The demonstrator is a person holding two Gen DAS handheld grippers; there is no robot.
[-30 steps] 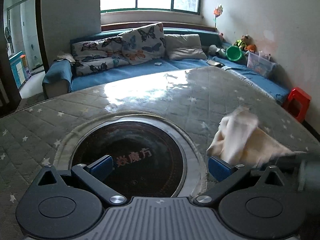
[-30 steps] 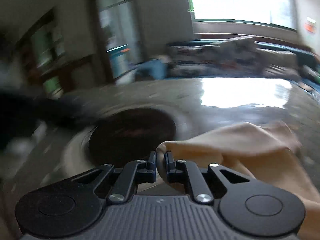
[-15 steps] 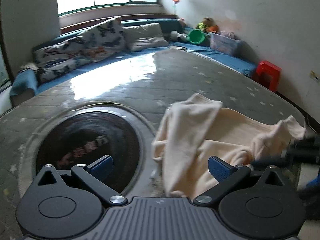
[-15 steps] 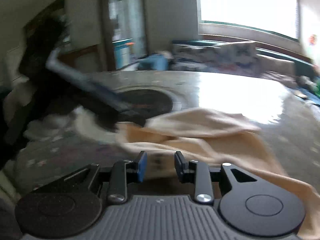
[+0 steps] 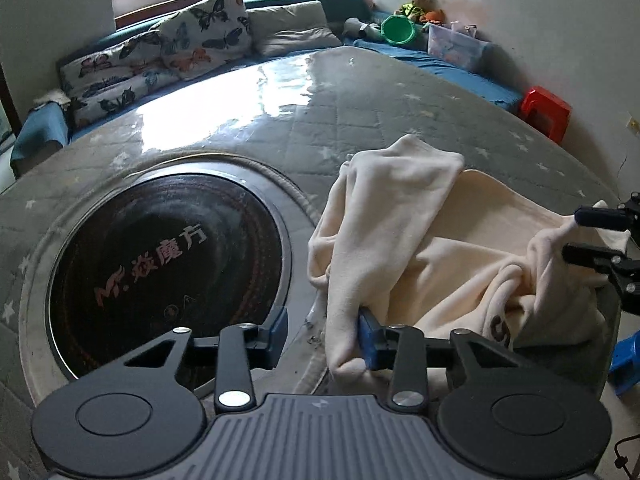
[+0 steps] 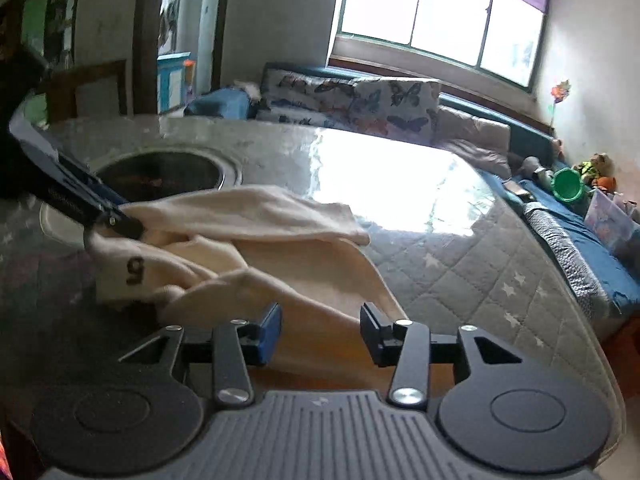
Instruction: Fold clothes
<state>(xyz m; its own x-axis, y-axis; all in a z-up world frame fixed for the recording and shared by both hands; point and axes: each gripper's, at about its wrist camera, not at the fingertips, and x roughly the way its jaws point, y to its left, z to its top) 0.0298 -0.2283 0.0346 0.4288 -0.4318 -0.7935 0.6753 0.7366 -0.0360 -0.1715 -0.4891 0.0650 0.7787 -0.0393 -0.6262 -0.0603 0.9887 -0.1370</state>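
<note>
Cloth (image 5: 420,240) is lying crumpled on the quilted table (image 5: 360,112), just beside the round black cooktop (image 5: 168,264) set into it, and we are working at it from both ends so that it can be spread before any fold. Our left gripper (image 5: 322,334) is reaching down over the near corner of the cloth: its jaws are closing, the fold of fabric is sitting against the right pad, but the left pad is standing clear, so nothing is pinched yet. Our right gripper (image 6: 320,332) is hovering low over the opposite edge of the cloth (image 6: 280,248), its jaws opening with fabric below and between them, untouched by either pad. We judge that we are letting go on the right so the left can take its own corner.
</note>
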